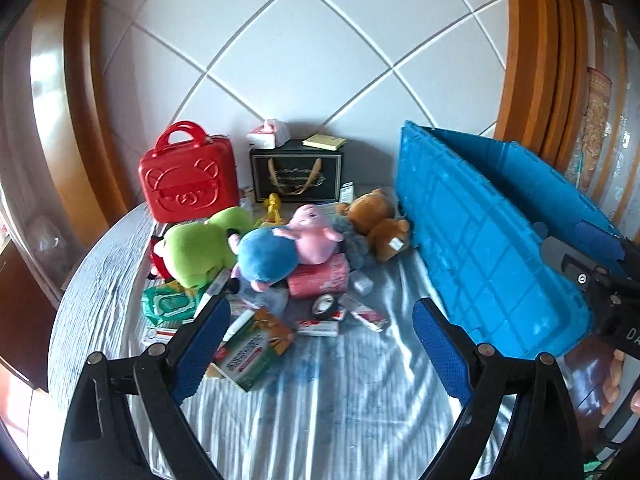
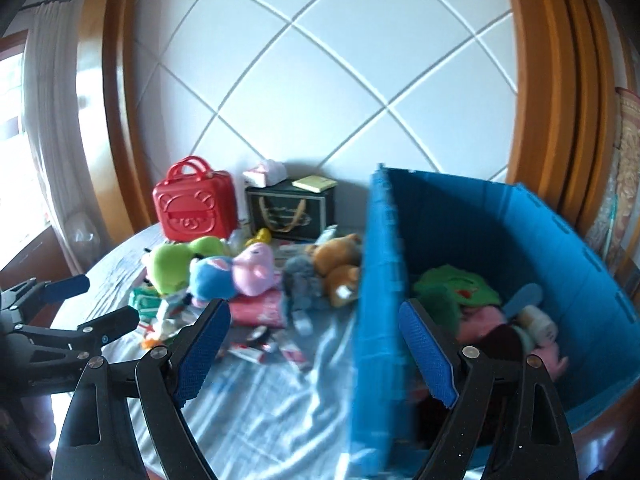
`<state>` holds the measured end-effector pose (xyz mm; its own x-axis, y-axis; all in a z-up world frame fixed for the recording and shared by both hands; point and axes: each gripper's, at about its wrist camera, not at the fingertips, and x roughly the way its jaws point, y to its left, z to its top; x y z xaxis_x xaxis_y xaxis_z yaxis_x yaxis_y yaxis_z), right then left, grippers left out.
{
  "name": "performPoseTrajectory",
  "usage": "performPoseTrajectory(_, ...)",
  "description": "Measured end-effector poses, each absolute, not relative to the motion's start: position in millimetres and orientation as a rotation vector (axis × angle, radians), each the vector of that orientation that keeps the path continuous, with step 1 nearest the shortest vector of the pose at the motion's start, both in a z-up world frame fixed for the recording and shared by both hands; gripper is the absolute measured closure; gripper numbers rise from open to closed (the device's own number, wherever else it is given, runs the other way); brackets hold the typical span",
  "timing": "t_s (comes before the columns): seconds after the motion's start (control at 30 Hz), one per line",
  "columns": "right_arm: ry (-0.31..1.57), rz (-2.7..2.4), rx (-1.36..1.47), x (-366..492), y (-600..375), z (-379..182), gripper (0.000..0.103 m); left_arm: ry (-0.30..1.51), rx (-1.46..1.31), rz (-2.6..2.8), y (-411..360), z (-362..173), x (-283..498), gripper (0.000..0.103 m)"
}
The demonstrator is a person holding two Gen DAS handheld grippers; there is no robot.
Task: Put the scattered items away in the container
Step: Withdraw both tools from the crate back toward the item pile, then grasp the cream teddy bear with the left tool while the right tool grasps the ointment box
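A heap of scattered items lies on the pale blue sheet [image 1: 320,380]: a green plush [image 1: 196,248], a blue and pink pig plush [image 1: 288,244], a brown bear [image 1: 376,224], a pink pack [image 1: 320,276], a tape roll [image 1: 324,304] and a green carton [image 1: 256,344]. The blue crate [image 1: 480,240] stands to the right. In the right wrist view the crate [image 2: 500,216] holds a green plush [image 2: 456,284] and other soft things. My left gripper [image 1: 320,312] hovers open and empty in front of the heap. My right gripper [image 2: 314,308] is open and empty, straddling the crate's near wall.
At the back stand a red bear-face case [image 1: 188,176], a black gift box [image 1: 296,176] with a tissue pack [image 1: 268,134] and a yellow notepad [image 1: 324,142] on it. A white padded wall with wooden frames rises behind. A wet-wipes pack [image 1: 168,300] and small boxes lie at the heap's near-left edge.
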<state>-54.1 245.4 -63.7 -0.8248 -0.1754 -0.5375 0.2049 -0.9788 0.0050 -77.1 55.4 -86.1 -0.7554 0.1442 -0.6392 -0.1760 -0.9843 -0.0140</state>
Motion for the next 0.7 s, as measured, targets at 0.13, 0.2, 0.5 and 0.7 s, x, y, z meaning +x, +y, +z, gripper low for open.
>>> performPoseTrajectory(0.13,0.063,-2.764,0.923,-68.4,195.8,-87.4,0.016,0.053,-1.118,2.808,-2.7,-111.0,-97.3,0.010)
performPoseTrajectory(0.2,0.058,-2.740,0.980,-78.0,177.2,-103.0,0.016,0.037,-1.159,2.821,-25.5,-123.3,-104.9,0.010)
performPoseTrajectory(0.5,0.095,-2.625,1.209,-136.2,143.5,-183.4,0.016,-0.078,-1.375,2.848,-89.9,-186.8,-142.3,0.010)
performPoseTrajectory(0.7,0.076,-2.532,1.346,-173.9,146.1,-236.3,0.016,-0.055,-1.526,2.812,-94.9,-239.6,-166.1,0.010)
